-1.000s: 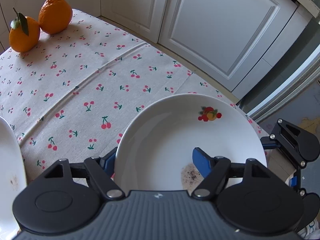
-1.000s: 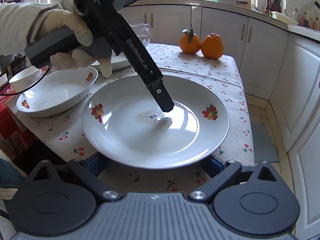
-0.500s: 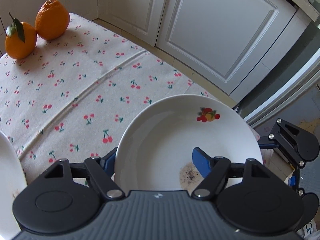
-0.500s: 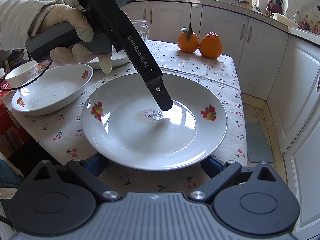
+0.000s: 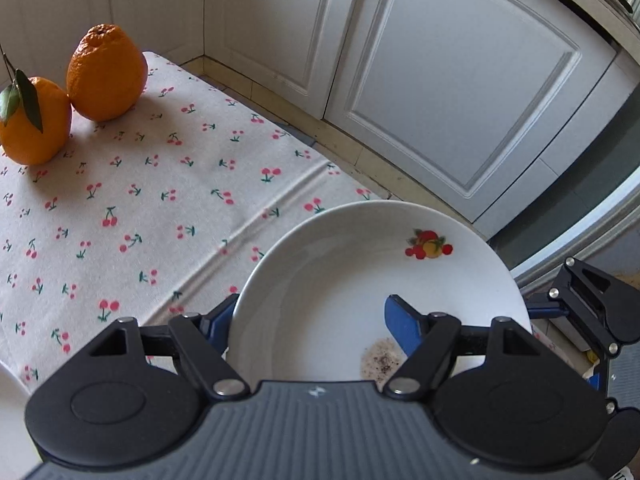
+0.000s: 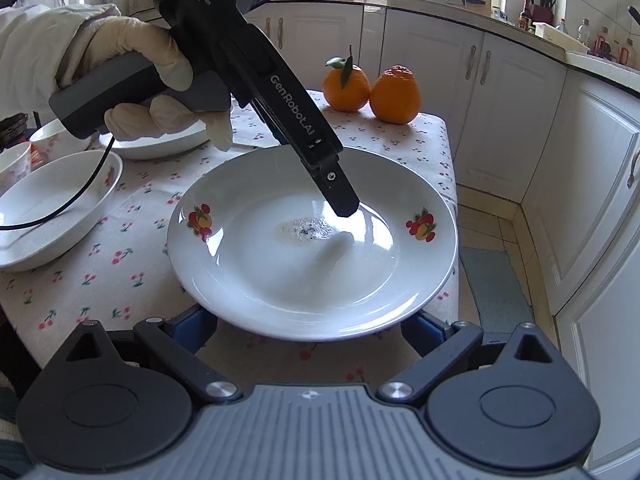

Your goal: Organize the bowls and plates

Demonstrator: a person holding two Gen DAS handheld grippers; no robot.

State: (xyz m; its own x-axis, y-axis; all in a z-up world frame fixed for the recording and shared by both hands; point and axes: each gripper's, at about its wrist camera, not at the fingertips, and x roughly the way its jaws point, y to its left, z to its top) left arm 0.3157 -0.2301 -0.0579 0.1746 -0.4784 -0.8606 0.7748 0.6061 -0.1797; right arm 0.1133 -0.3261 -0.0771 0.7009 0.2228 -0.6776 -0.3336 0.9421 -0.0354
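So you had the white plate (image 6: 312,248) up off the cherry-print tablecloth (image 5: 160,200), out past the table's near corner, with a gripper on it from each side. Your left gripper (image 5: 308,320) came down steeply onto it: one blue finger (image 5: 400,326) sat inside the dish right next to the patch of dark crumbs (image 5: 380,360), the other was tucked under the rim on the outer side, so the rim was pinched between them at roughly a half-open spread. From the right wrist view you could see that same inner finger planted in the plate just beside the greasy spot.

Your right gripper (image 6: 312,330) was at the plate's near edge, jaws spread wide, with both blue fingertips poking out from underneath the rim. I honestly couldn't tell whether they were pressing on the plate or just sitting under it.

Your gloved left hand (image 6: 132,80) was wrapped around the grey handle. Over on the left side of the table sat a deeper bowl (image 6: 52,216) with the same fruit print, another dish behind it, and two oranges (image 6: 372,88) touching each other at the far end.
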